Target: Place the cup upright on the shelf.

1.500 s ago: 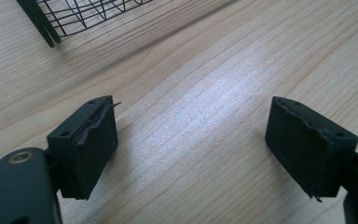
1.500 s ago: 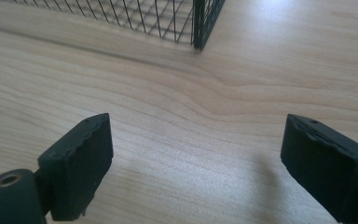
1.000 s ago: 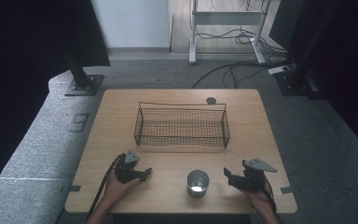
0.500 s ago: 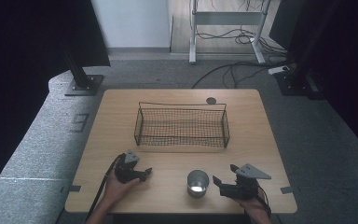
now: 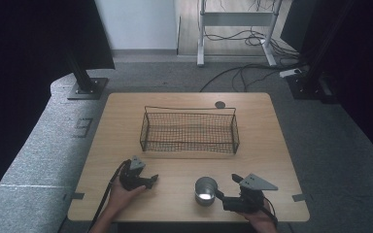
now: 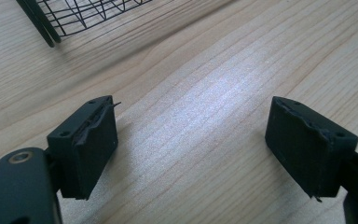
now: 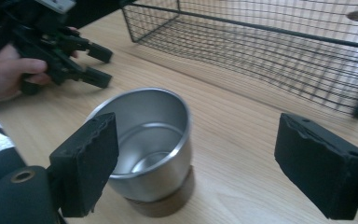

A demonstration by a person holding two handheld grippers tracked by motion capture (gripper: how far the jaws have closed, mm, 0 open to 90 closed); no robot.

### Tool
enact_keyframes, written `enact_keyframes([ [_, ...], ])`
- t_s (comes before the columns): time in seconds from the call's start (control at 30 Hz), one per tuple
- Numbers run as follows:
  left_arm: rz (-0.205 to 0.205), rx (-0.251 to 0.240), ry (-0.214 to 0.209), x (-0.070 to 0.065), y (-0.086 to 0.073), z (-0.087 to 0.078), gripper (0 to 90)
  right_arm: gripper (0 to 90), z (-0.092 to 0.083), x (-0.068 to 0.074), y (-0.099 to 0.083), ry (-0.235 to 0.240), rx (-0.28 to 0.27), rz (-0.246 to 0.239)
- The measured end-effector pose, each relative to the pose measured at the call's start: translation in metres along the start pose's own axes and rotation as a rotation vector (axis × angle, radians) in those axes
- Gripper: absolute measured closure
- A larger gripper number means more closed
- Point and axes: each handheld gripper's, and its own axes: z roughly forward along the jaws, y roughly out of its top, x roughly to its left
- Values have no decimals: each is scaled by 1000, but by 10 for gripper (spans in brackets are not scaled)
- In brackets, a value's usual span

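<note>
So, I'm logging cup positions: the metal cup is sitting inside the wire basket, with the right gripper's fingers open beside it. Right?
Not quite. The metal cup stands on the table, outside the wire basket and nearer the person, as the high view shows. The right gripper is indeed beside it with its fingers open.

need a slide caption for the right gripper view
Open right gripper closing in on an empty metal cup, wire basket behind it on the wooden table.

— Are any words or numbers showing anywhere?
— No, nothing is showing that I can read (not on the cup [image 7: 144, 140], the basket [image 5: 189, 130] or the table [image 5: 272, 145]).
</note>
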Motion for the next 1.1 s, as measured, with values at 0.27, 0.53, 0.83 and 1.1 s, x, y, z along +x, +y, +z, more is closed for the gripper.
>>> enact_keyframes([
  [0.27, 0, -1, 0, 0, 0, 0, 167, 129, 2, 14, 2, 54, 4, -20],
  [0.53, 1, -1, -1, 0, 0, 0, 167, 125, 11, 23, 0, 74, 30, -37],
  [0.83, 1, -1, -2, 0, 0, 0, 166, 105, 26, 29, -4, 49, 56, -75],
  [1.1, 1, -1, -2, 0, 0, 0, 166, 86, 42, 31, -7, 37, 93, -84],
])
